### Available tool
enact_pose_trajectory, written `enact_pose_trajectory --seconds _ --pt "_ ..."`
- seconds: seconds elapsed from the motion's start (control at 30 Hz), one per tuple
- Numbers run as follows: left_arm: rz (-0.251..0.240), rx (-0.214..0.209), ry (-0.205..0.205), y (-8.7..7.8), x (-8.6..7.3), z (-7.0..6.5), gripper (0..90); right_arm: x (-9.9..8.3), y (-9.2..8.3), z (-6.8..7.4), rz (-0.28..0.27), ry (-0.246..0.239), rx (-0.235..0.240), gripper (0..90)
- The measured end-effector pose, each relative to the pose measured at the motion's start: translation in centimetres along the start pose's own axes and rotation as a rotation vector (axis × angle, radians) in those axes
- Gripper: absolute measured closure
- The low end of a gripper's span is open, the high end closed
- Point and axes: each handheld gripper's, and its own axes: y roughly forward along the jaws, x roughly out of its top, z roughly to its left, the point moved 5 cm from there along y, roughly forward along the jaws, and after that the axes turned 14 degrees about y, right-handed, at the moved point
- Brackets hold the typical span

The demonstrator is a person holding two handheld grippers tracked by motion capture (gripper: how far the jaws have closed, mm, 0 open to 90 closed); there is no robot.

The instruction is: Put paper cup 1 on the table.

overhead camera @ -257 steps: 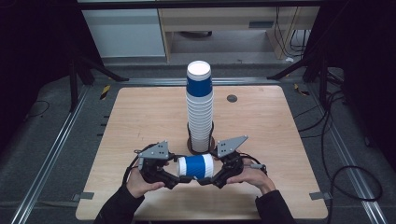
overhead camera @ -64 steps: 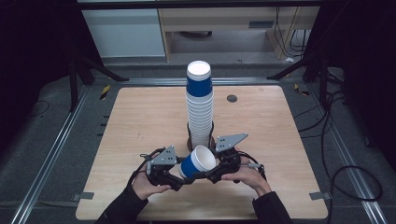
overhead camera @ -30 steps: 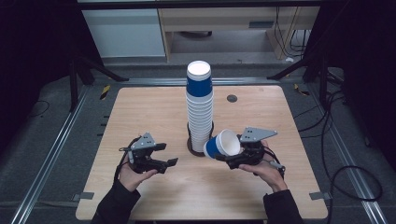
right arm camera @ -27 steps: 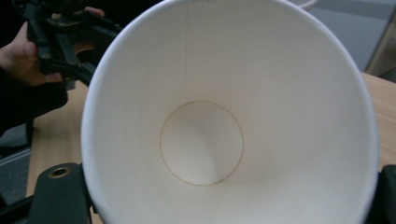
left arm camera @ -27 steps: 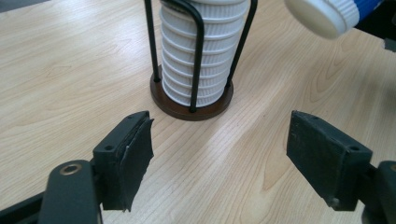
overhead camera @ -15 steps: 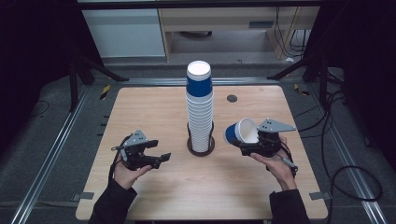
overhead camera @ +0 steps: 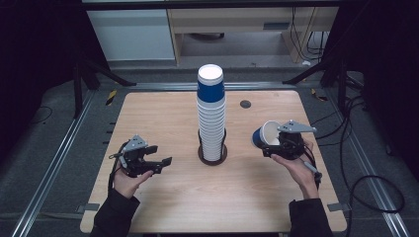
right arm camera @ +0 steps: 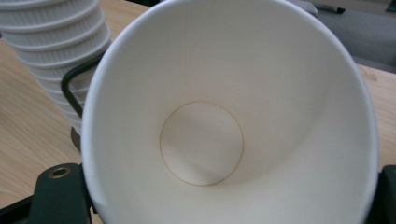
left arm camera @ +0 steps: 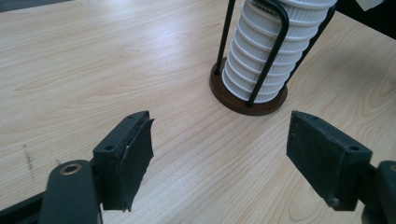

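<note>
1. Right gripper (overhead camera: 269,147) on the right side of the light wooden table (overhead camera: 163,118), borne by the person's right hand (overhead camera: 301,168), jaws pinched on a blue paper cup with a white inside (overhead camera: 264,135).
2. Cup held clear of the table top, tipped on its side, mouth turned up and toward the far right, blue base pointing left toward the middle of the table.
3. In the right gripper view, white inside of the cup (right arm camera: 224,116) close before the camera, round bottom seam plain, rim reaching almost from edge to edge.
4. Left gripper (overhead camera: 160,162) on the near left of the table, in the person's left hand (overhead camera: 127,180), jaws spread wide with nothing between them.
5. In the left gripper view, bare wood grain between the two black pads (left arm camera: 135,154), gripper aimed toward the stack.
6. Tall stack of nested white ribbed paper cups topped by a blue one (overhead camera: 211,111) upright at the middle of the table, between the two grippers and apart from both.
7. Stack seated in a round dark brown base with thin black wire uprights (left arm camera: 247,100); wires running up the sides of the stack.
8. Held cup just right of the stack, not touching it.
9. Small dark round disc (overhead camera: 245,104) on the table at the far right of the stack.
</note>
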Motion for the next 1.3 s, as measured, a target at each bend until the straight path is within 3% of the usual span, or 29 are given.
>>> enact_pose_trajectory --seconds 0.3,0.4,0.57,0.97,1.3 --pt "0.003 0.018 -0.006 -0.3 -0.1 0.4 22.1 0.1 0.8 -2.0 0.064 0.028 -0.077 20.0" --pt "-0.001 0.018 -0.006 -0.5 -0.1 0.6 22.3 -0.2 1.7 -3.1 0.120 0.011 -0.143 20.0" --pt "-0.003 0.028 -0.019 -0.8 -0.2 1.0 22.3 -0.8 2.9 -4.3 0.187 0.009 -0.188 19.8" --pt "0.006 0.024 -0.023 -0.5 -0.5 1.1 22.3 -2.0 5.0 -5.8 0.268 0.017 -0.223 19.3" --pt "0.016 0.020 -0.021 -0.4 -0.6 1.2 22.3 -2.7 5.6 -6.0 0.318 0.020 -0.214 18.9"
